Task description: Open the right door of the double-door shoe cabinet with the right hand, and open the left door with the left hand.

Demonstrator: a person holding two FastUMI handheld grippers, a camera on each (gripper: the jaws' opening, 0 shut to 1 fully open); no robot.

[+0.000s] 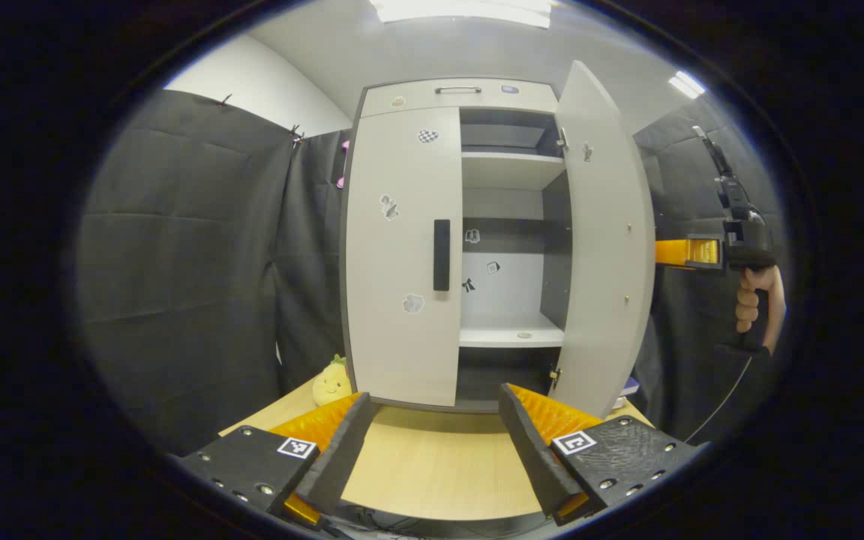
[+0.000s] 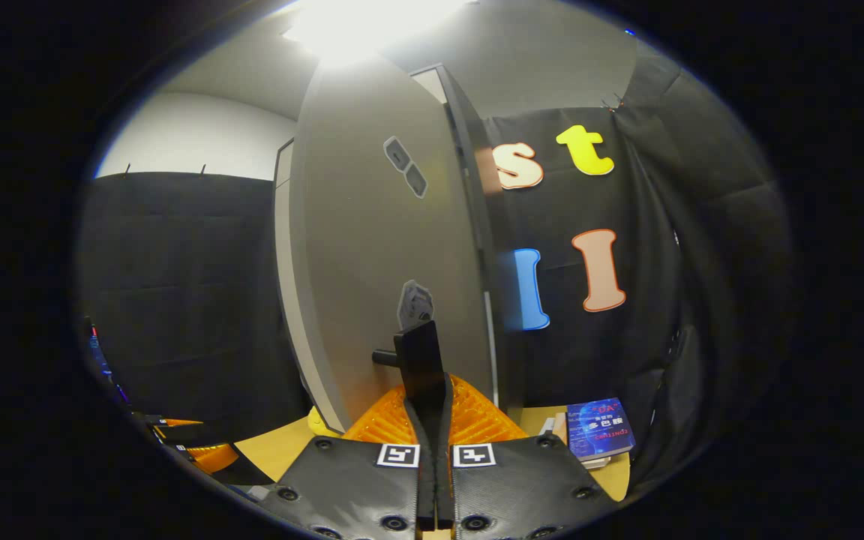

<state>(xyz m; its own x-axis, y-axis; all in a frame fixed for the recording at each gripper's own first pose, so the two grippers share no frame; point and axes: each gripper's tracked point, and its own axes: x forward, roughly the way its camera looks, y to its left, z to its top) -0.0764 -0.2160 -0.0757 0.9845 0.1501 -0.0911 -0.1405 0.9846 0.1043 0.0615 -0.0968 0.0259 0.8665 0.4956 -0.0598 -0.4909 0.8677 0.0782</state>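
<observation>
1. The shoe cabinet [image 1: 432, 97] stood on the counter [image 1: 432, 465] in the middle of the left gripper view, with the booth's dark cloth to either side of it.
2. Its right door [image 1: 603, 247] was swung well out, right of centre in the frame, so the pale shelves [image 1: 511, 169] inside were bared. It was held there by the right gripper [image 2: 432, 390], whose fingers were closed together on the dark door handle [image 2: 418, 352] at the lower middle of the right gripper view. By my reading that grip explains why the door stood open at that angle.
3. In the left gripper view the right gripper also showed at the right edge of the frame, behind the open door, with a hand [image 1: 758, 300] wrapped round its grip.
4. The left door [image 1: 402, 255] was shut, flush with the cabinet front, so its half of the task looked not yet done.
5. The left gripper [image 1: 432, 450] hung low at the bottom of its view, fingers spread wide and holding nothing, well apart from the cabinet and roughly in line with the left door's handle [image 1: 441, 255]; I judged it poised to reach for that.
6. The doors were plain pale panels with small stickers; each handle was a dark upright bar near the door's meeting edge.
</observation>
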